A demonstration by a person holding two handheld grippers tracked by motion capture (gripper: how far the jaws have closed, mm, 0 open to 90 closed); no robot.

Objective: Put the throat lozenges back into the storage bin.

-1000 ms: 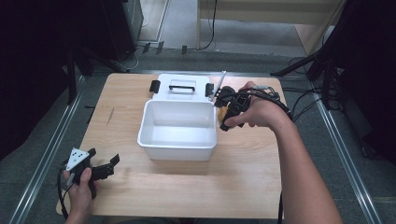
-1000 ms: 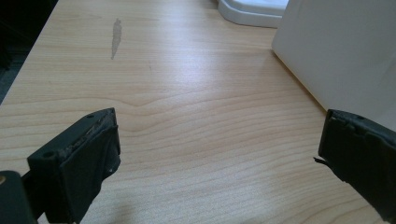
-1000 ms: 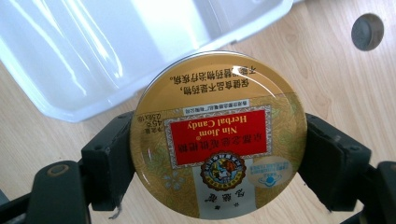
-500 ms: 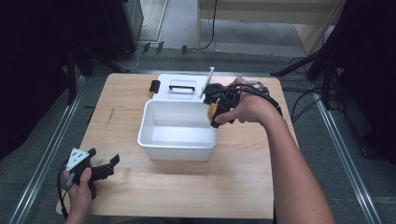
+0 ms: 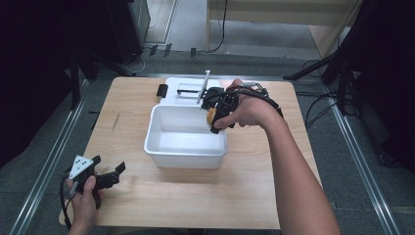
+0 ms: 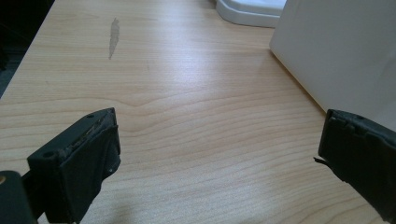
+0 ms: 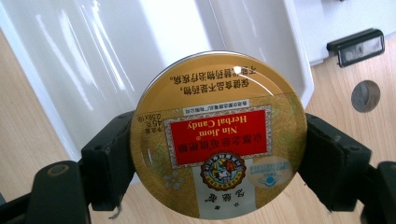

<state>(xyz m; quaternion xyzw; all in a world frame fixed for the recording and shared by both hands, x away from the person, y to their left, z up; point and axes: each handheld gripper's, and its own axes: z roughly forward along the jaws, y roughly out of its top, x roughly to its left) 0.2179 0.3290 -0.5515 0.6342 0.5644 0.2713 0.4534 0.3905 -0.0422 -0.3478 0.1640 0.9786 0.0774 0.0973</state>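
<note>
My right gripper (image 5: 216, 121) is shut on a round gold candy tin (image 5: 211, 117) with a red label, gripping it by its edge. In the right gripper view the tin (image 7: 218, 135) sits flat-faced between the right gripper's (image 7: 219, 156) two black pads, above the right rim of the white plastic bin (image 7: 140, 46). The bin (image 5: 186, 159) stands mid-table and looks empty. At the table's near left corner my left gripper (image 5: 116, 175) rests in the hand. Its jaws stand wide open over bare wood, as the left gripper (image 6: 219, 154) view shows, with the bin's wall (image 6: 336, 46) to its right.
The bin's white lid (image 5: 178, 87) with black latches lies flat just behind the bin. A black latch (image 7: 357, 46) and a small grey round spot (image 7: 365, 95) show on the wood beside the bin. Cables trail off the table's far right.
My right gripper has carried the tin leftward, from beside the bin's far right corner to over its right rim. The left gripper has stayed put.
</note>
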